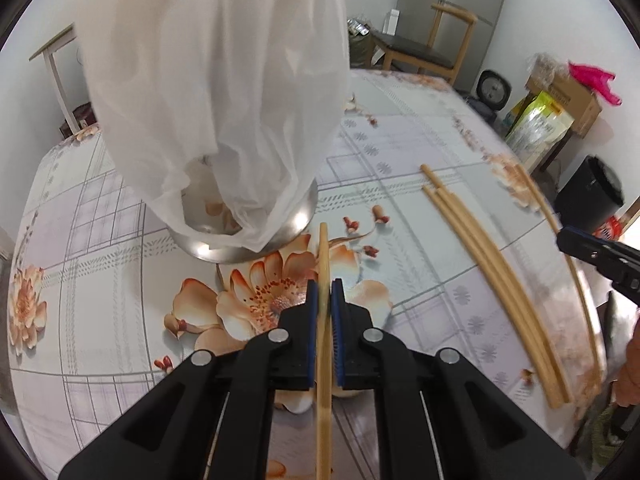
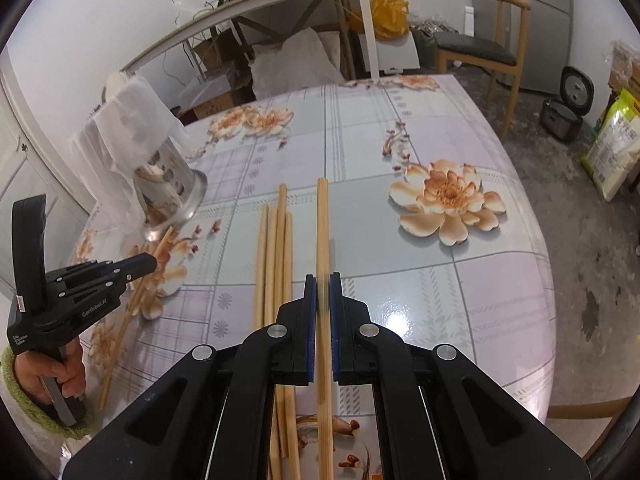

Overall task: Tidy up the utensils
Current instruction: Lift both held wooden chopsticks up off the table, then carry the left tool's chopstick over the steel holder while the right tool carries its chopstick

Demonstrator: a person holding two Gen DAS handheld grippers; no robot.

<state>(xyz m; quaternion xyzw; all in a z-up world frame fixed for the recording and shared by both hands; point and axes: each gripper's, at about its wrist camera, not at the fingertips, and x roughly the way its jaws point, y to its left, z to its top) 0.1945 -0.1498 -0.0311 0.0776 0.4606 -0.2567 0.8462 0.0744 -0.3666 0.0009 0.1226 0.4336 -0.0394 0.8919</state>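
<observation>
One chopstick (image 1: 323, 264) in left gripper (image 1: 324, 292); one (image 2: 322, 232) in right gripper (image 2: 323, 288); four loose (image 2: 276, 248)

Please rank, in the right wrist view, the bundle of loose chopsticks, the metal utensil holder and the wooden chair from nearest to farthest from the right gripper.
From the right gripper:
1. Loose chopsticks, lying just left of its jaws.
2. Metal utensil holder, farther off at the table's left, draped in white cloth.
3. Wooden chair, beyond the table's far edge, upper right.

Both wrist views — steeply down, tabletop (image 1: 400, 152) shared
</observation>
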